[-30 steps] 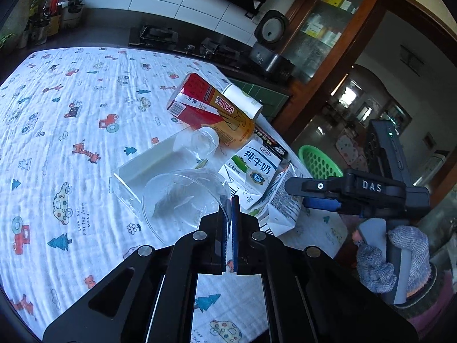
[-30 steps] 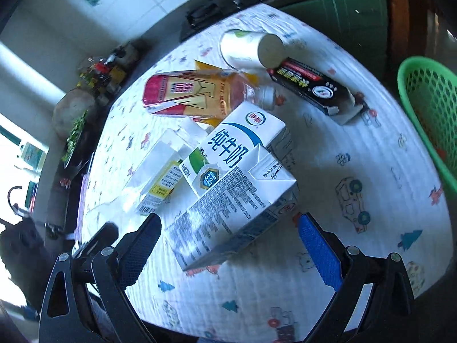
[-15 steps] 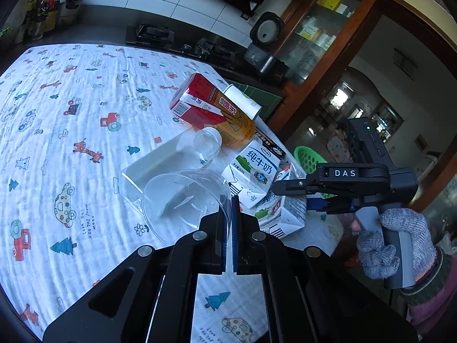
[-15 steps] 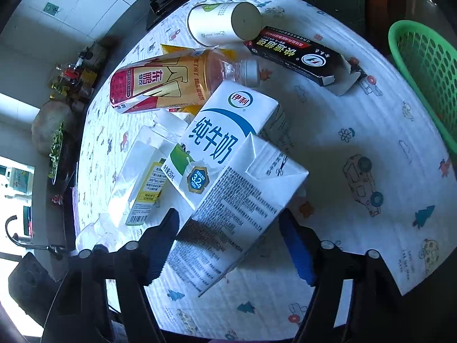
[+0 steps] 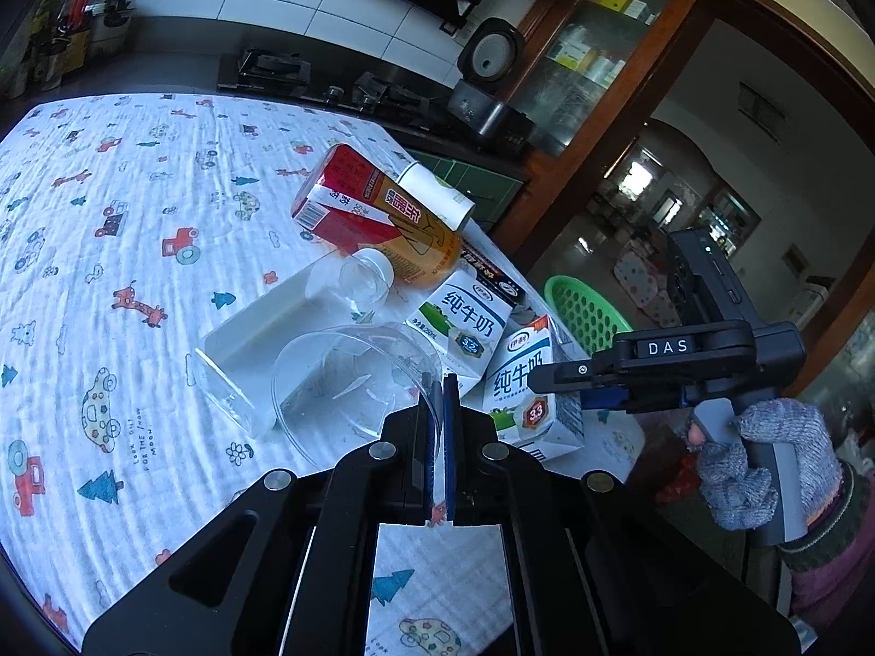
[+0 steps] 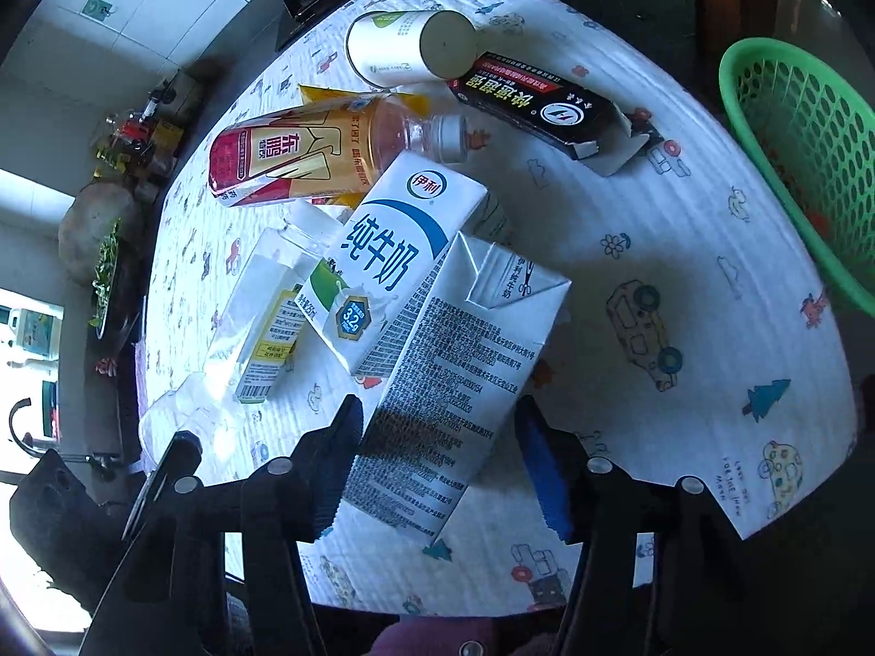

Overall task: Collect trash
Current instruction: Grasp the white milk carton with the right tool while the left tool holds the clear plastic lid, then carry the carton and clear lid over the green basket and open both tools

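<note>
The right tool (image 6: 437,459) is open, straddling the nearer of 2 milk cartons (image 6: 459,382) lying on the tabletop (image 6: 683,251). The carton looks light and crushable; its flat long sides suit the grasp. The left tool (image 5: 437,410) pinches 1 clear plastic cup (image 5: 350,382) by its thin rim. 1 green basket (image 6: 793,153) waits beside.

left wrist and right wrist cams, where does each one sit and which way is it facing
Left wrist: on the left gripper, facing across the table; its fingers pinch a clear plastic cup, and the gloved right hand shows.
Right wrist: on the right gripper, looking down; open fingers straddle the near milk carton.
Shared: that carton, second milk carton, green basket.
</note>
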{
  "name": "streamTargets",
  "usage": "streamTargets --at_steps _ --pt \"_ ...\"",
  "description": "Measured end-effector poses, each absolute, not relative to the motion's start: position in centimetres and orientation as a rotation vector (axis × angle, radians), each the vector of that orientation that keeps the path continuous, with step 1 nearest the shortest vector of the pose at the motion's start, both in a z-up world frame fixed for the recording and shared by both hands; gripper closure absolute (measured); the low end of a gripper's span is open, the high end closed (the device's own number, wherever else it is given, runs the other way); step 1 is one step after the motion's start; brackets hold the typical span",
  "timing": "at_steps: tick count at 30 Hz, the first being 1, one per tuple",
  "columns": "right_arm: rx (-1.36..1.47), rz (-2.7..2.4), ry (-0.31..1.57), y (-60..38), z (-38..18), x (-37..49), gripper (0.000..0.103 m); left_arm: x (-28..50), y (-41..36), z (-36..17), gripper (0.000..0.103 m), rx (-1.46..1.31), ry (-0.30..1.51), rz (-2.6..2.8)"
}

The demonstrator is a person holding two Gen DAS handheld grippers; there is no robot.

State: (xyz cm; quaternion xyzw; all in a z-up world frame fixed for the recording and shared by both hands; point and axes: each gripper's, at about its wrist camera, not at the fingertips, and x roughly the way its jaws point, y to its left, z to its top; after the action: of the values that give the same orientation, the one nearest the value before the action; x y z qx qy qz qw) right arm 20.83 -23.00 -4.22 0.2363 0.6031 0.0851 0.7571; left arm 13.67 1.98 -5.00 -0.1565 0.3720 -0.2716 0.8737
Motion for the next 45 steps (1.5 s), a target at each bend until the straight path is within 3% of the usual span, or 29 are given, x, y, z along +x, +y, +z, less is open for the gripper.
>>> streamTargets --at_steps 24,31,34,37,41,43,45 --pt "0.549 0.264 1.193 -27.2 -1.4 18.4 0.062 14.3 -1.3 -3.0 0.102 -0.304 0.769 -0.638" --pt "0.394 0.249 1.211 -25.8 -2.5 18.3 0.062 14.6 -2.3 -2.8 0.102 -0.289 0.775 -0.636" --pt "0.31 0.233 1.214 -24.8 -3.1 18.5 0.061 14.6 -2.3 -3.0 0.102 -0.286 0.779 -0.633" --pt "0.265 0.222 1.222 -23.9 -3.7 18.9 0.05 14.6 -2.2 -3.1 0.102 -0.287 0.781 -0.634" --pt "0.256 0.211 1.209 -23.5 -4.0 19.4 0.05 14.6 -2.2 -3.2 0.102 -0.287 0.786 -0.633" --pt "0.255 0.203 1.201 -23.5 -4.1 19.7 0.051 14.6 -2.2 -3.3 0.102 -0.286 0.789 -0.633" --pt "0.264 0.21 1.205 -23.5 -4.1 19.9 0.061 14.5 -2.3 -3.2 0.102 -0.283 0.789 -0.635"
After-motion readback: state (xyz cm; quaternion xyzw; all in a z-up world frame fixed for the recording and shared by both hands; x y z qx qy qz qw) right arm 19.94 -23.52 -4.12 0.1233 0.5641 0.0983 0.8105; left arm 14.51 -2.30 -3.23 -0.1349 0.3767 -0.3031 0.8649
